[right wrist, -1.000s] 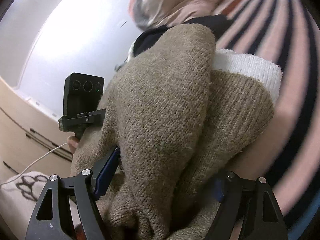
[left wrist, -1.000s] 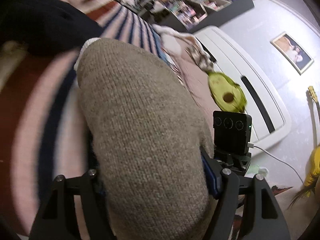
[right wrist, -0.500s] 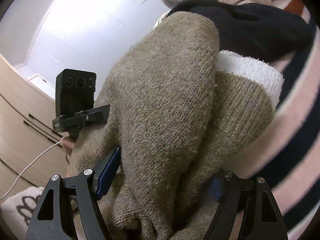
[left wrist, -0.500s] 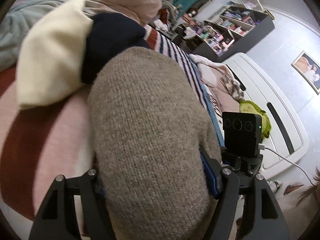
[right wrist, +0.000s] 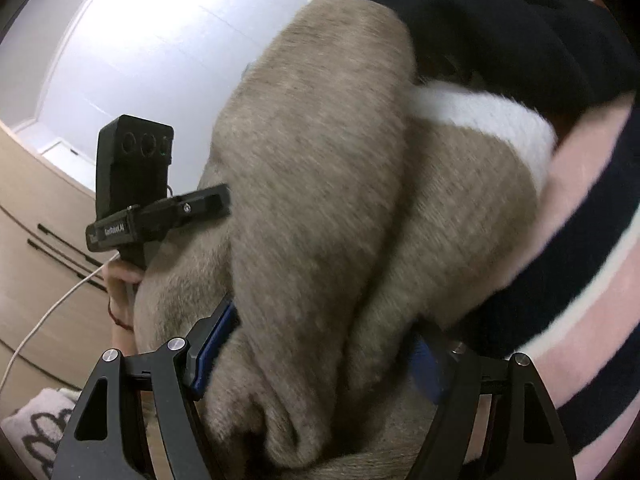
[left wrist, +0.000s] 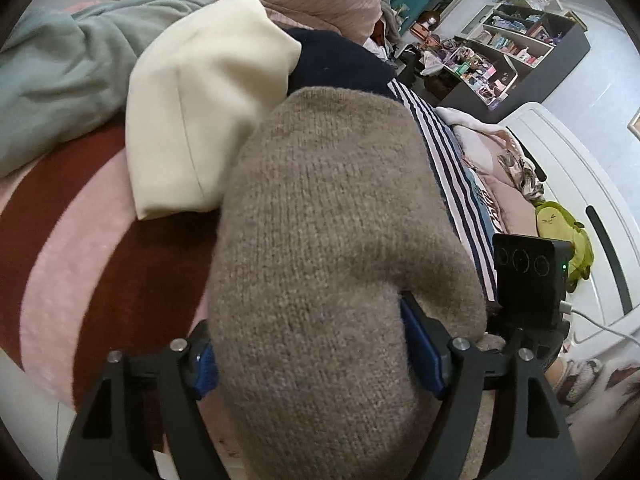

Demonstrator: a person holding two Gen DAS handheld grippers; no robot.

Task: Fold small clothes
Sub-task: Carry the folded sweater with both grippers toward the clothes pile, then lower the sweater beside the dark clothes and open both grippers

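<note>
Nearer now, cream garment (left wrist: 200, 104); both tongs (left wrist: 308, 364) (right wrist: 316, 356) clamped on brown knit (left wrist: 340, 260), white cuff (right wrist: 500, 124) right-view only.

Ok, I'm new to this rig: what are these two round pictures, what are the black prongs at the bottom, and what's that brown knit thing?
No robot here: a person holds a two-finger gripper in each hand, with a fisheye camera on each looking along its fingers. The black prongs are those fingers. One picture is from the left gripper, the other from the right gripper. Both are shut on the same tan knit garment, which has a white band in the right view. Each view also shows the other gripper's black camera box. Underneath is a striped blanket, with a cream cloth, a navy garment and a pale green cloth.
</note>
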